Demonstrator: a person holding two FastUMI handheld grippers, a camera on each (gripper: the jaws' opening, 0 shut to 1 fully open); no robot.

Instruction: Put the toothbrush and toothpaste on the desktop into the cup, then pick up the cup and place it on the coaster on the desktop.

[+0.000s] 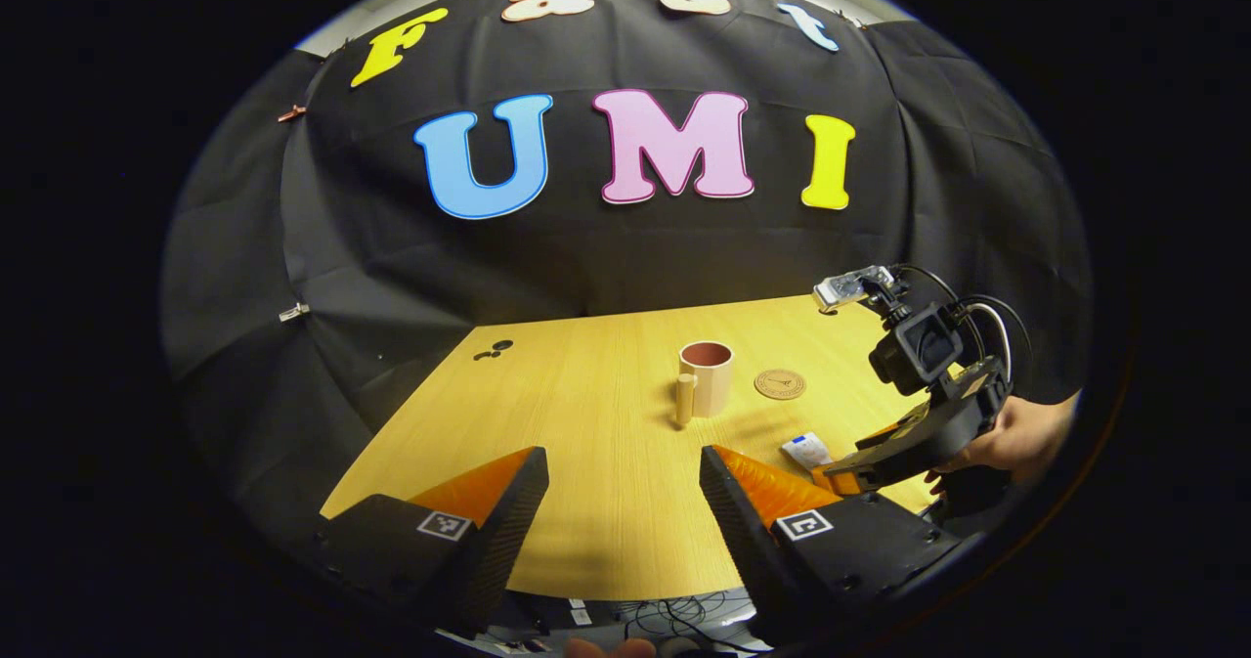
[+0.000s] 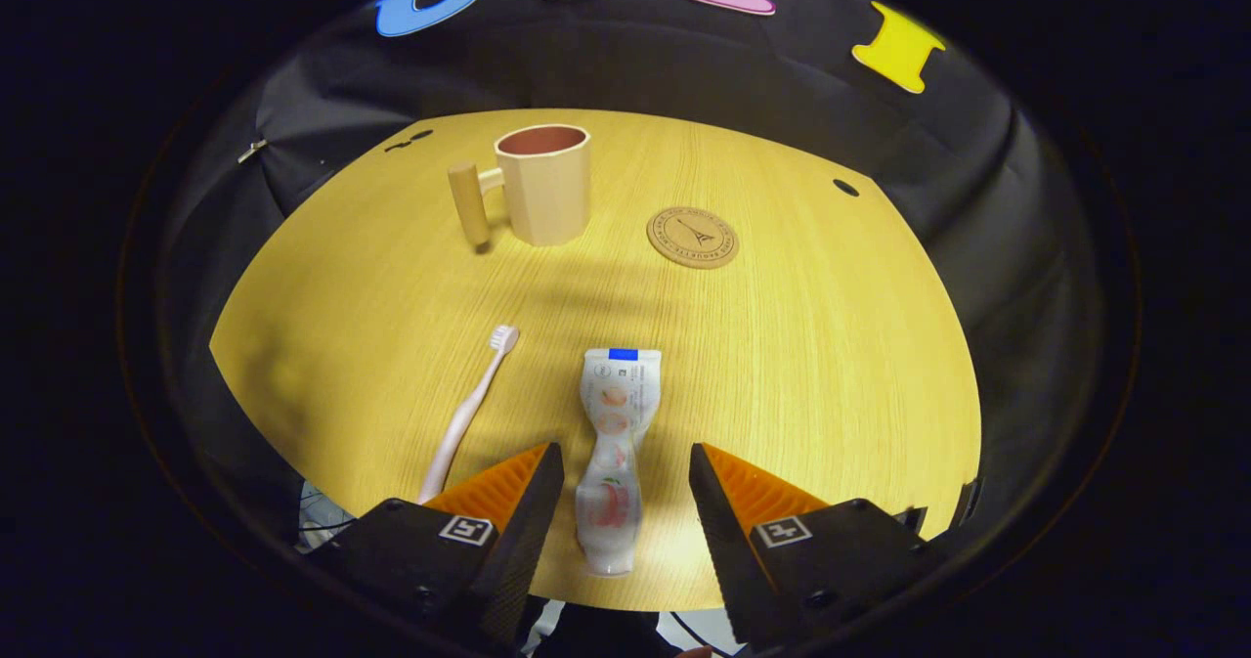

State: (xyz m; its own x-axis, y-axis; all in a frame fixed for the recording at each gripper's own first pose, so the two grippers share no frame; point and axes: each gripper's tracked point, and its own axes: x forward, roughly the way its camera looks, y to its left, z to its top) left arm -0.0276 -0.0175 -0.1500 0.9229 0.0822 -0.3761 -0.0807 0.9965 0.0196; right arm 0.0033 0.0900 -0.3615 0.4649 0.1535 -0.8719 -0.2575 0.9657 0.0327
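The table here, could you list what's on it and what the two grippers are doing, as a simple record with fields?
Table: wooden desktop
Cup: upright, nothing seen inside, handle toward the view's left
Coaster: round, bare, to the right of the cup
Toothpaste: lying flat, between the right gripper's open fingers, not touched
Toothbrush: lying flat, left of the toothpaste
Right gripper: open, low over the toothpaste
Left gripper: open, holding nothing, above the near edge
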